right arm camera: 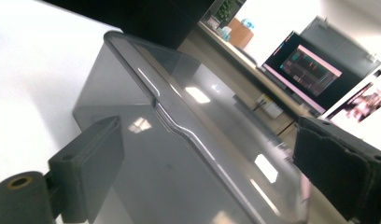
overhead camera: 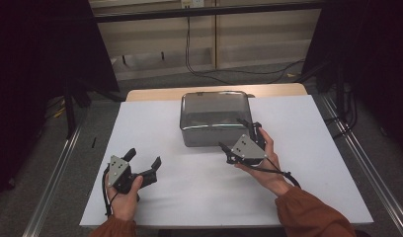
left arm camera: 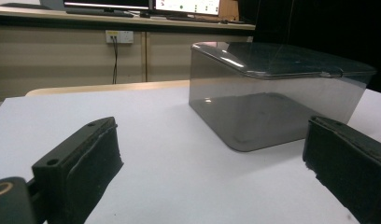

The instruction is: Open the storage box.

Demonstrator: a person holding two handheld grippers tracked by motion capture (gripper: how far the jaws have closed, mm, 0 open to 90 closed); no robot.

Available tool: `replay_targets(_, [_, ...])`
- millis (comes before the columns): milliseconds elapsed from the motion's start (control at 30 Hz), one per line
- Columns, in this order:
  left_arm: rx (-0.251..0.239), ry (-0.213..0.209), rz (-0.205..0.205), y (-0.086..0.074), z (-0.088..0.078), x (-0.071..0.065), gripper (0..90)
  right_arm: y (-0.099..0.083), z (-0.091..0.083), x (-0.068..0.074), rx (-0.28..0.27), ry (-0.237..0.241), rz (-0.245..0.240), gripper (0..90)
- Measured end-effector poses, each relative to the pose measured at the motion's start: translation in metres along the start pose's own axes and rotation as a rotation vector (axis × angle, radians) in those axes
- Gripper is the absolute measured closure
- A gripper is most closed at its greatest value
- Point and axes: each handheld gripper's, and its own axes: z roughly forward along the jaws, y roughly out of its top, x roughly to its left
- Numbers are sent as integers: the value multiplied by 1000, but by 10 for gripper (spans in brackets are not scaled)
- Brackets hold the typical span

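Smoky translucent box [overhead camera: 215, 117], lidded and round-cornered, is seen at the white table's [overhead camera: 155, 118] far middle. Right gripper [overhead camera: 244, 136], jaws wide and gripping nothing, is held at its near right corner; left gripper [overhead camera: 143, 159], likewise spread and empty, rests near left. Lit monitors [left arm camera: 186, 6] are caught in the gripper views; their writing is unreadable.

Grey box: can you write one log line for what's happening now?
right gripper: open, at grey box lid edge | left gripper: open, away from box
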Motion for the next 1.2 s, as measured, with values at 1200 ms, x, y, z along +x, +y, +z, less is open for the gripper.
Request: replay_targets(1200, [5, -1, 1, 0, 0, 0, 37, 4, 25, 19, 104, -51, -580, 402])
